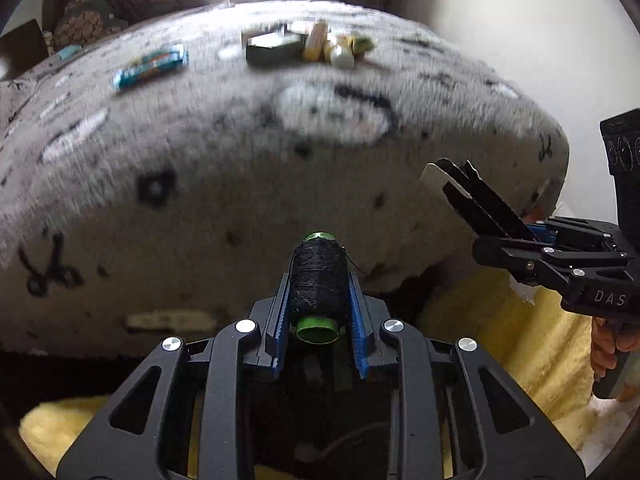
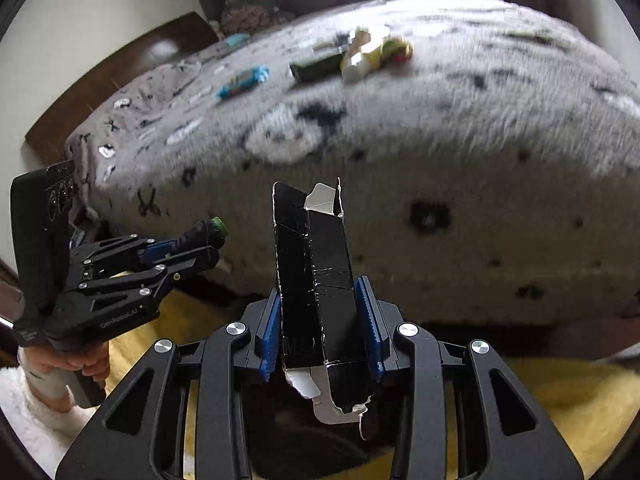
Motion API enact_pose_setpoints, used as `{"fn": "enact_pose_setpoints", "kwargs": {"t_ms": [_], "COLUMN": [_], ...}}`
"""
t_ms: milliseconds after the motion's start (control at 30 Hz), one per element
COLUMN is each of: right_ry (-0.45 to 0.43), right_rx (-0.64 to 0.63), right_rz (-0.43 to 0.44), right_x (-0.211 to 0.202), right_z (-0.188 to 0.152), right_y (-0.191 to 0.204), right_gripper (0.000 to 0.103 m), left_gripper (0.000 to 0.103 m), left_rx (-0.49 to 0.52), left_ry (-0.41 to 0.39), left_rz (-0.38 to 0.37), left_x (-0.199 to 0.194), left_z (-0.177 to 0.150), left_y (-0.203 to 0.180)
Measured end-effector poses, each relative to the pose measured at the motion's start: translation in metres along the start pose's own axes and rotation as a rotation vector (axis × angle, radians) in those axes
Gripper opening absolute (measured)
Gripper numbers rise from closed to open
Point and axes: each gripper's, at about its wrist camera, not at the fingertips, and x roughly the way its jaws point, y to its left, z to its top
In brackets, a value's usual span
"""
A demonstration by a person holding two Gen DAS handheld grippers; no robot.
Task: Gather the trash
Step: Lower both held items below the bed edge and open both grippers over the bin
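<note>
My left gripper [image 1: 319, 280] is shut on a spool of black thread [image 1: 319, 280] with green ends, held off the foot of the bed. It also shows in the right wrist view [image 2: 202, 236]. My right gripper [image 2: 320, 300] is shut on a torn black cardboard box [image 2: 316, 276], flattened, white inside. The box also shows in the left wrist view [image 1: 472, 196] at the right. More litter lies far up the bed: a blue wrapper [image 1: 152, 66], a dark green box [image 1: 274, 50], and yellow and white scraps [image 1: 340, 48].
The bed carries a grey fuzzy blanket [image 1: 240, 152] with black and white marks. A yellow rug [image 1: 504, 344] lies on the floor below both grippers. A dark wooden headboard [image 2: 120, 80] and pillows stand at the far left. A window is beyond the bed.
</note>
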Motion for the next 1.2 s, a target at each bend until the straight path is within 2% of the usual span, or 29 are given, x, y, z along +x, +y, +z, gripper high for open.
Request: {"fn": "enact_pose_setpoints", "kwargs": {"t_ms": [300,567,1033,1167,1200], "right_ry": [0.17,0.283,0.379,0.375,0.373], "right_rx": [0.014,0.044,0.126,0.14,0.146], "right_rz": [-0.003,-0.052,-0.037,-0.035,-0.036], "right_x": [0.049,0.092,0.138,0.14,0.139], "right_z": [-0.032,-0.053,-0.065,-0.067,-0.067], "right_y": [0.002,-0.004,-0.007,-0.011,-0.013], "right_gripper": [0.036,0.036,0.04,0.045,0.051], "left_gripper": [0.025,0.025,0.025,0.029,0.033], "left_rx": [-0.019,-0.028,-0.097,-0.099,-0.1], "left_ry": [0.169,0.261,0.375,0.378,0.376], "left_rz": [0.016,0.026,-0.033,-0.052,-0.057], "left_x": [0.052,0.085,0.126,0.134,0.134], "left_z": [-0.043,-0.066,-0.085,-0.077,-0.076], "left_y": [0.003,0.006,0.021,0.019,0.019]}}
